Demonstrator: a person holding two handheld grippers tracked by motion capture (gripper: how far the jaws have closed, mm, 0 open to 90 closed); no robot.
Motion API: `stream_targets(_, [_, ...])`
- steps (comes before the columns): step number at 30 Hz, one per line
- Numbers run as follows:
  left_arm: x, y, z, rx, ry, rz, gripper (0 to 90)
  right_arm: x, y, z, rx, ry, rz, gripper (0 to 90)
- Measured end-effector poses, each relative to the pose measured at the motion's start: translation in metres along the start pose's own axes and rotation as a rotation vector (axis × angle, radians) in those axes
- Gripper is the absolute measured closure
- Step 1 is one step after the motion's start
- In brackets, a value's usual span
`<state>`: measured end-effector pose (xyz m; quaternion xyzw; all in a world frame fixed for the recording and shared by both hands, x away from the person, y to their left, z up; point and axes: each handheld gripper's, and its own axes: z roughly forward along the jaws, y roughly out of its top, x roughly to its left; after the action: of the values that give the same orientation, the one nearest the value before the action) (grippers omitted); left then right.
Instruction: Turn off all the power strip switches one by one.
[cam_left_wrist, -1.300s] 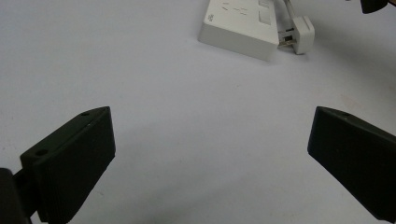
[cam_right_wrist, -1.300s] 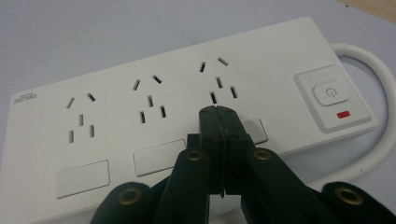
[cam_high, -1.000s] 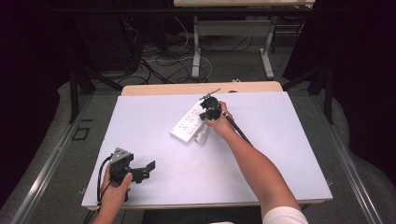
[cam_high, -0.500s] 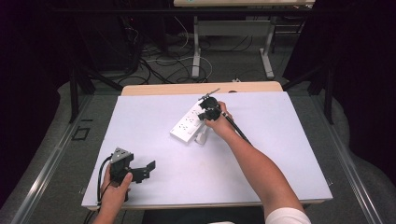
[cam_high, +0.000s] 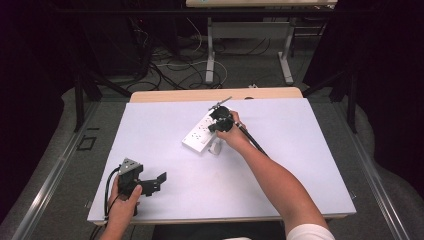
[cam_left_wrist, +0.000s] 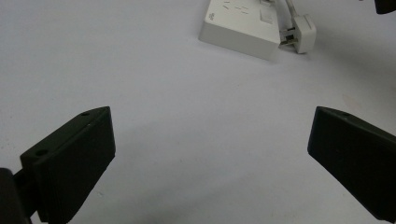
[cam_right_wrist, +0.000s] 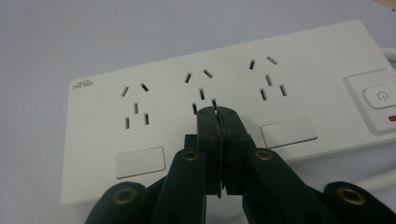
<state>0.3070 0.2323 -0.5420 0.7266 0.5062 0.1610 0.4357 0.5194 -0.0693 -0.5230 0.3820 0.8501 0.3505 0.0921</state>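
A white power strip (cam_high: 200, 134) lies at an angle on the white tabletop (cam_high: 300, 150), its white plug (cam_high: 216, 148) and cord coiled at its near end. My right gripper (cam_high: 220, 122) hangs over the strip, jaws shut with nothing between them. In the right gripper view its tips (cam_right_wrist: 216, 112) sit just above the middle socket of the strip (cam_right_wrist: 140, 70), with the power switch (cam_right_wrist: 380, 98) at the right. My left gripper (cam_high: 156, 181) rests near the front left edge, jaws wide open and empty (cam_left_wrist: 210, 163), facing the strip (cam_left_wrist: 238, 25) and plug (cam_left_wrist: 299, 38).
A wooden strip of table (cam_high: 215, 94) borders the far edge of the white top. Beyond it are desk legs and loose cables on the floor (cam_high: 175, 65). The right forearm (cam_high: 280, 185) crosses the table's right middle.
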Motion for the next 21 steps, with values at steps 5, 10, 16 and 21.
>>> stream_targets(5, [0.0, -0.0001, 0.0001, 0.001, 0.0, 0.0, 0.8, 0.0032, -0.0009, 0.0009, -0.001, 0.009, -0.011, 88.0])
stream_targets(10, [-0.0004, 0.0, 0.0007, 0.005, -0.004, 0.0, 0.8, 0.0049, -0.0031, -0.0014, 0.047, 0.008, -0.001, 86.9])
stream_targets(16, [-0.0007, 0.0002, 0.0009, 0.007, -0.003, -0.001, 0.8, 0.0055, -0.0058, 0.0007, 0.002, 0.017, -0.01, 86.6])
stream_targets(21, [-0.0005, 0.0003, 0.0008, 0.007, -0.005, 0.001, 0.8, 0.0081, -0.0064, 0.0017, 0.006, 0.015, -0.008, 86.6])
